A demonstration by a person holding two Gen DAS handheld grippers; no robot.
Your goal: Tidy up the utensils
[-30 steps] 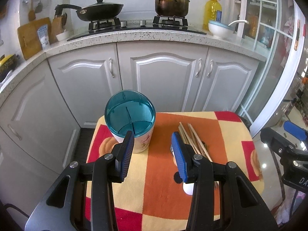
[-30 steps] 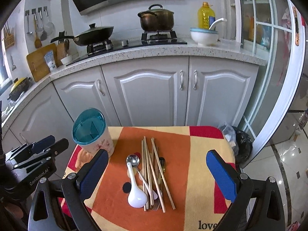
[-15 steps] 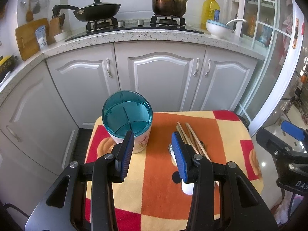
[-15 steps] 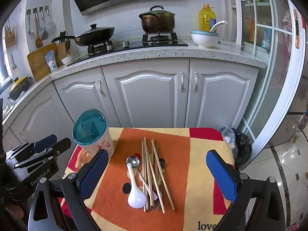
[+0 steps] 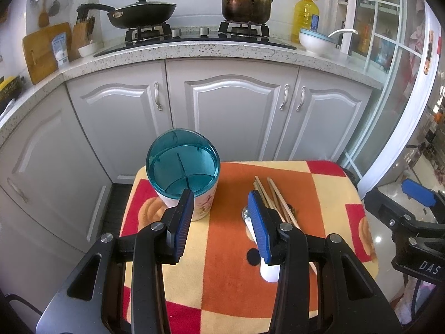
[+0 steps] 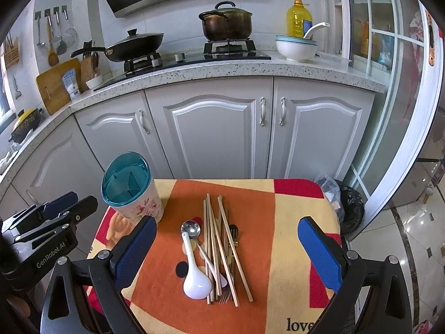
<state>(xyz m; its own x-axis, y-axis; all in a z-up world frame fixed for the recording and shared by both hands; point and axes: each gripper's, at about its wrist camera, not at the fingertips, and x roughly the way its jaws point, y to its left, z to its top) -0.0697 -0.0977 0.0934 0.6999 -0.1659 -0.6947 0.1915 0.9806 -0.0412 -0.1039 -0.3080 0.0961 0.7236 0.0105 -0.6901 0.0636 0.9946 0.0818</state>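
Holder [image 6: 130, 192] left of utensils [image 6: 217, 253]

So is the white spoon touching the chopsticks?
Touching. The right wrist view shows the white spoon lying against the chopsticks, its bowl overlapping their near ends.

The left gripper [image 6: 55, 214] body reads "GenRobot.AI"; the right gripper [image 5: 417, 194] shows "DAS"; the cloth [image 6: 292, 300] reads "love".

Checked cloth [image 6: 289, 222], utensil holder [image 6: 130, 192], chopsticks [image 6: 222, 239], spoons [image 6: 194, 278], fork [image 6: 233, 235]
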